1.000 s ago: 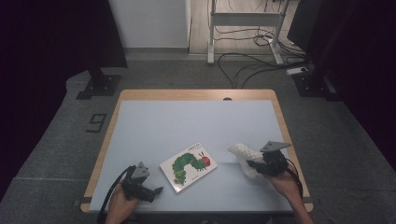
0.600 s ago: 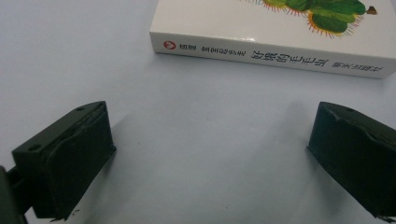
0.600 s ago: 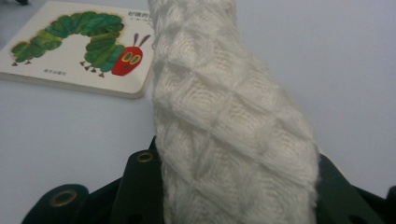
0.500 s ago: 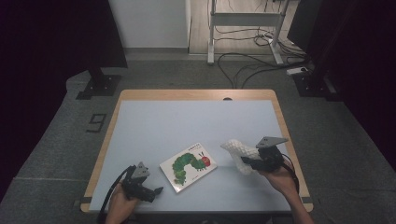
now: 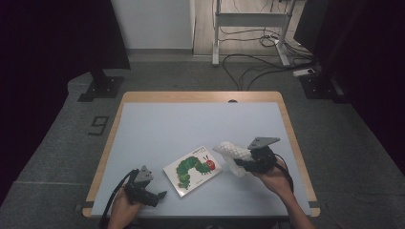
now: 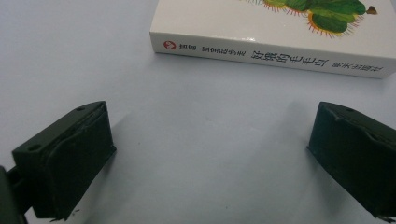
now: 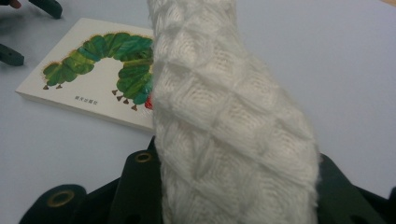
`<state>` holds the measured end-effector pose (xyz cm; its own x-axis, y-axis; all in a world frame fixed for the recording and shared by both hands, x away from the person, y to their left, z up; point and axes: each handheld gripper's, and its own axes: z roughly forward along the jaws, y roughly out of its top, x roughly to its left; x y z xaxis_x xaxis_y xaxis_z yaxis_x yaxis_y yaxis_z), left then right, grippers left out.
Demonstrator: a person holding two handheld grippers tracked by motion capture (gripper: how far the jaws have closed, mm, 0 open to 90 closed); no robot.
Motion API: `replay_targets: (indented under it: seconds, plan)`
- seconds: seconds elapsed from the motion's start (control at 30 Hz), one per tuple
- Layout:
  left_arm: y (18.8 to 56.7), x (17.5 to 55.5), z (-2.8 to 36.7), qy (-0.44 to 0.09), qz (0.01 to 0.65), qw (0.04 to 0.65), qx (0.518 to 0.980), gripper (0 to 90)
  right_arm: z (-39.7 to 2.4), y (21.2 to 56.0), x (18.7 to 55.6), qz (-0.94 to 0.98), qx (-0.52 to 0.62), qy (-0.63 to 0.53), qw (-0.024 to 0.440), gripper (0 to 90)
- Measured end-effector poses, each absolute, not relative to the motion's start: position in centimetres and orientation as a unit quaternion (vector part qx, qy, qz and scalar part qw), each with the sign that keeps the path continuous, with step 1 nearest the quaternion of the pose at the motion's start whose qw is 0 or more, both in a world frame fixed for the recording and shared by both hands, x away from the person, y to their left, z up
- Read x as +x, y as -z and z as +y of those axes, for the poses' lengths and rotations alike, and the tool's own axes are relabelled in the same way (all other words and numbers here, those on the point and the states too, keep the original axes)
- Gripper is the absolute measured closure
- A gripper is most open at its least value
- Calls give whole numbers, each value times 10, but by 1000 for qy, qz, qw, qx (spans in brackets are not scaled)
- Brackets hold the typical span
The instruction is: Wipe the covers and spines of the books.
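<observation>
Pale table (image 5: 191,124), dark cabled floor; left claw (image 5: 160,194) agape, right claw (image 5: 237,162) gripping knitted cloth (image 5: 231,155) beside book (image 5: 193,169).

Left gripper (image 5: 152,194) low at worktop's near-left edge, fingers (image 6: 70,158) wide apart. Right gripper (image 5: 239,160) raised near right edge, fingers clamped on white knitted cloth (image 7: 224,126).

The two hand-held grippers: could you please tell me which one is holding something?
The right hand-held gripper, shut on the white knitted cloth beside the book. The left hand-held gripper stands open and empty.
</observation>
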<state>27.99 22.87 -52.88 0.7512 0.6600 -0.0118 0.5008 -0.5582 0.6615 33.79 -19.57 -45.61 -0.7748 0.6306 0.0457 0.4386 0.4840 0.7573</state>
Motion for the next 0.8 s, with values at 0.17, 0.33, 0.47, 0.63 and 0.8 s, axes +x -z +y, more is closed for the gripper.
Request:
replay_targets:
  seconds: [0.17, 0.33, 0.47, 0.63, 0.8]
  plan:
    - [529, 280, 229, -120, 332, 333, 874, 0, -178, 459, 344, 856, 305, -401, 117, 595]
    - [529, 280, 229, -120, 332, 333, 875, 0, -166, 459, 350, 860, 297, -399, 116, 595]
    - [529, 280, 229, -120, 332, 333, 874, 0, -154, 461, 355, 864, 291, -395, 116, 595]
    - [529, 280, 229, -120, 332, 333, 874, 0, -141, 468, 359, 868, 285, -388, 118, 595]
    - [529, 280, 229, -120, 332, 333, 874, 0, -131, 480, 363, 873, 286, -377, 120, 596]
